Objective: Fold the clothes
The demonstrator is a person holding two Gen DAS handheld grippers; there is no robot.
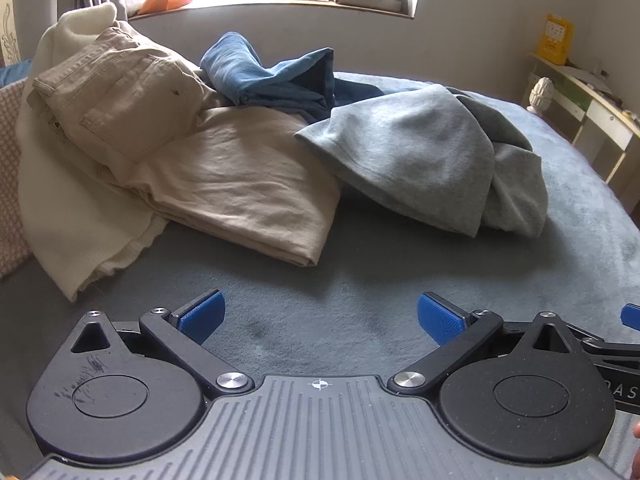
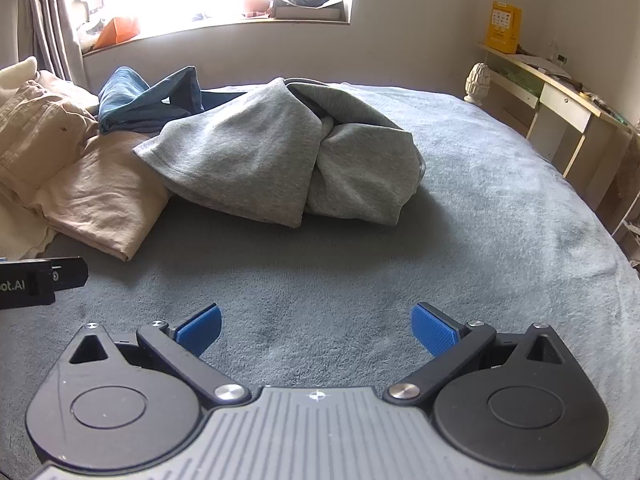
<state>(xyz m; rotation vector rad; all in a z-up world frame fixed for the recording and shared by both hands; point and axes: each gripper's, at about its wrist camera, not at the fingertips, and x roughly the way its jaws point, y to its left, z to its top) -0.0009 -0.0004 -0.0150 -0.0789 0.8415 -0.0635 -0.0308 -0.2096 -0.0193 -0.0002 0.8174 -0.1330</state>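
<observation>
A crumpled grey garment (image 1: pixel 420 160) (image 2: pixel 280 152) lies in a heap on the grey-blue bed cover (image 1: pixel 360 280) (image 2: pixel 460 240). Left of it sit folded beige trousers (image 1: pixel 208 168) (image 2: pixel 80 176), a cream garment (image 1: pixel 60 220) beneath them, and a rumpled blue garment (image 1: pixel 272 76) (image 2: pixel 148 100) behind. My left gripper (image 1: pixel 320 318) hovers open over bare cover, short of the clothes, with nothing between its blue pads. My right gripper (image 2: pixel 316 326) is also open and empty, in front of the grey heap. The two grippers are side by side.
A windowsill (image 1: pixel 280 2) with clutter runs along the far wall. A desk (image 2: pixel 560 108) with a yellow box (image 2: pixel 502 26) stands right of the bed, with a white ornament (image 2: pixel 478 82) by it. A curtain (image 2: pixel 52 20) hangs at far left.
</observation>
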